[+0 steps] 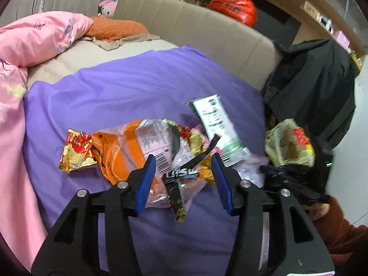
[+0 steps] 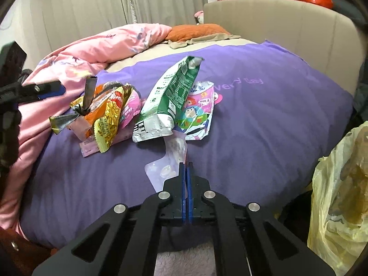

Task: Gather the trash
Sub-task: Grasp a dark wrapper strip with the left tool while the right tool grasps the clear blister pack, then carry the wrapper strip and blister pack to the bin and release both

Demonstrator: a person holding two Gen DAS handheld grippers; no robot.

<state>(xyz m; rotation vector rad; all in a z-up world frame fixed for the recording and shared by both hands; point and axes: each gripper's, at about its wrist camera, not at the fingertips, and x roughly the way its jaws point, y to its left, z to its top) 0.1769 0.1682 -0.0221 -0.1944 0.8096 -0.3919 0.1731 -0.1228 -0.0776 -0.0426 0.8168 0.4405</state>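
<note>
Right gripper (image 2: 185,168) pinched shut, apparently on clear wrapper (image 2: 171,158), whose length runs away toward green carton (image 2: 169,99). Left gripper (image 1: 184,165) open, empty over wrapper pile (image 1: 147,147); yellow bag (image 2: 340,197) right.

Trash lies heaped on a purple sheet (image 2: 264,119). 1 green-and-white carton (image 2: 170,96), crushed, leans tilted over a cartoon-printed pouch (image 2: 197,112). 1 clear wrapper (image 2: 170,158) trails from under the carton. Beside these: 1 orange bag (image 1: 119,151), 1 yellow noodle packet (image 2: 108,119), 1 pink wrapper (image 2: 131,108), 1 black sachet (image 1: 177,184), 1 red-gold wrapper (image 1: 77,149) just apart. 1 yellow plastic bag (image 2: 340,195) hangs at the bed edge.
</note>
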